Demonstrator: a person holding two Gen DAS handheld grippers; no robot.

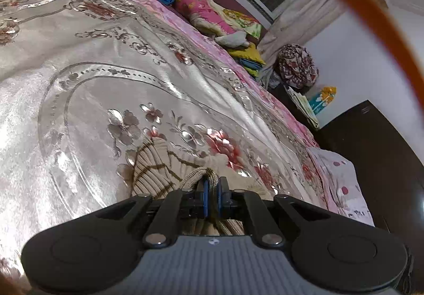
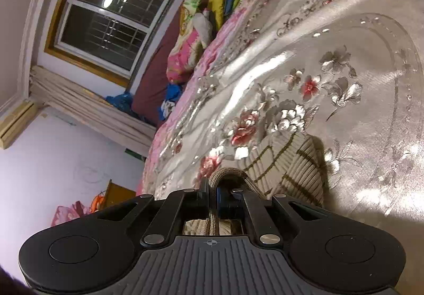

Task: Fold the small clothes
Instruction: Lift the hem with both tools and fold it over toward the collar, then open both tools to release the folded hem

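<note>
A small beige knitted garment with brown stripes (image 1: 153, 168) lies on the shiny floral bedspread (image 1: 92, 99). My left gripper (image 1: 211, 190) is shut on the garment's ribbed edge, which loops up between the blue pads. In the right wrist view the same garment (image 2: 296, 162) lies just ahead on the bedspread (image 2: 344, 109). My right gripper (image 2: 212, 193) is shut on another part of its ribbed edge. Most of the garment is hidden under both grippers.
Pillows and folded clothes (image 1: 212, 17) lie along the far side of the bed by the window (image 2: 106, 22). A patterned bundle (image 1: 298, 66) sits in the corner. A dark cabinet (image 1: 376, 141) stands beyond the bed's end. An orange cable (image 1: 371, 17) crosses the left view.
</note>
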